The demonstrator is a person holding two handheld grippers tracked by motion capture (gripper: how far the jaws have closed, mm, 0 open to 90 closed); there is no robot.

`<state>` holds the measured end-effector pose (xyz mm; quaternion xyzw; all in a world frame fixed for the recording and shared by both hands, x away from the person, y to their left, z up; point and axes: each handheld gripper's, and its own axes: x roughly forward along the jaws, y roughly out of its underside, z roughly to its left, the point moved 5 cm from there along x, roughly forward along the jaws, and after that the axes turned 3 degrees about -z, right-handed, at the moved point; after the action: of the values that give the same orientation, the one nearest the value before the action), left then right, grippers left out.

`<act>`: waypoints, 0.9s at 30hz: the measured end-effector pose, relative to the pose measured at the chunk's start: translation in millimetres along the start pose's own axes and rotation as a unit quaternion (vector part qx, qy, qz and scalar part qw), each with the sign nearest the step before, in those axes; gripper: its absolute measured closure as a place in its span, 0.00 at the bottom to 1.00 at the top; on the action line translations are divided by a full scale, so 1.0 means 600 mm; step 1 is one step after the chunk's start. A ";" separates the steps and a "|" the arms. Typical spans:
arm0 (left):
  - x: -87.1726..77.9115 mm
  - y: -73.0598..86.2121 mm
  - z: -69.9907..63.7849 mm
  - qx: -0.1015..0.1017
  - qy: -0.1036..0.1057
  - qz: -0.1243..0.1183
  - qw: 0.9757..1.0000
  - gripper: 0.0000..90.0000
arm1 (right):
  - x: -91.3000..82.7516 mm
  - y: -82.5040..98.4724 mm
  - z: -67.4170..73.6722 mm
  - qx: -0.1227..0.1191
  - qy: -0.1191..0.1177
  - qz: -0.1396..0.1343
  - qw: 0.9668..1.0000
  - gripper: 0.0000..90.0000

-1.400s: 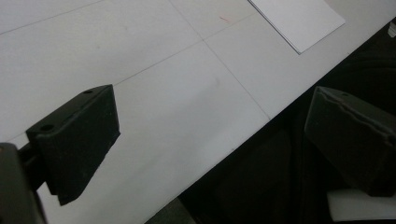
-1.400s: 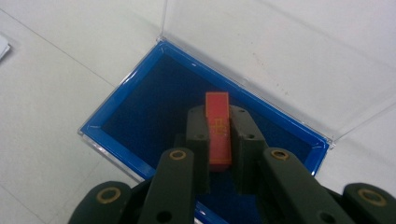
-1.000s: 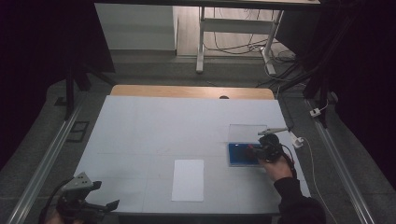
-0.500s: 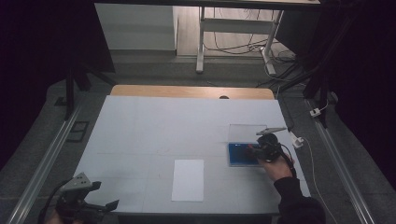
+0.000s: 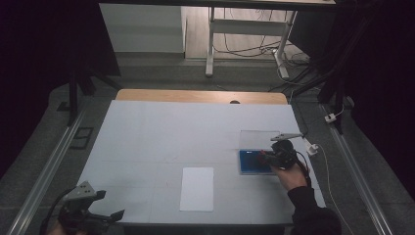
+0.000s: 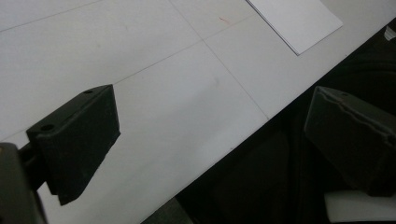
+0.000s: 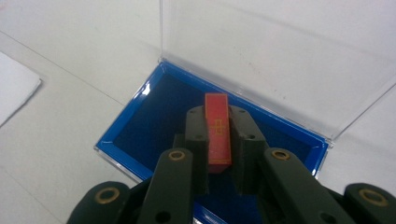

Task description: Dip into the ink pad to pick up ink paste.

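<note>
Over the blue case (image 7: 154,126), my right gripper (image 7: 218,133) clamps the red block (image 7: 218,133); I should lift straight, clearing the clear lid (image 7: 280,60).

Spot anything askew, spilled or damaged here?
Nothing stands out. The right gripper holds a flat red block over the blue-lined clear-lidded box, lid open. White paper sheet lies flat; left gripper idles open.

room dark | floor (image 5: 147,63) grey | desk frame (image 5: 211,44) white
</note>
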<state>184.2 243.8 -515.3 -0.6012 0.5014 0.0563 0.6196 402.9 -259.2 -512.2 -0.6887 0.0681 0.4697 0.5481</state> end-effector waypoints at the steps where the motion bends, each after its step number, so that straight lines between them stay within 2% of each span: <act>1: 0.000 0.000 0.000 0.000 0.000 0.000 1.000 0.04 | -0.001 0.000 0.000 -0.001 -0.001 -0.002 1.000 0.88; 12: 0.000 0.000 0.000 0.000 0.001 0.000 1.000 0.04 | -0.034 -0.009 0.014 -0.008 -0.020 -0.035 0.999 0.88; 27: -0.001 0.000 0.000 -0.002 0.004 -0.003 1.000 0.04 | -0.068 -0.019 0.038 -0.014 -0.048 -0.088 0.995 0.88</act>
<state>184.3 244.2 -514.9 -0.6040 0.5020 0.0531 0.6167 374.3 -253.1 -474.0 -0.6763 -0.0254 0.4532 0.5802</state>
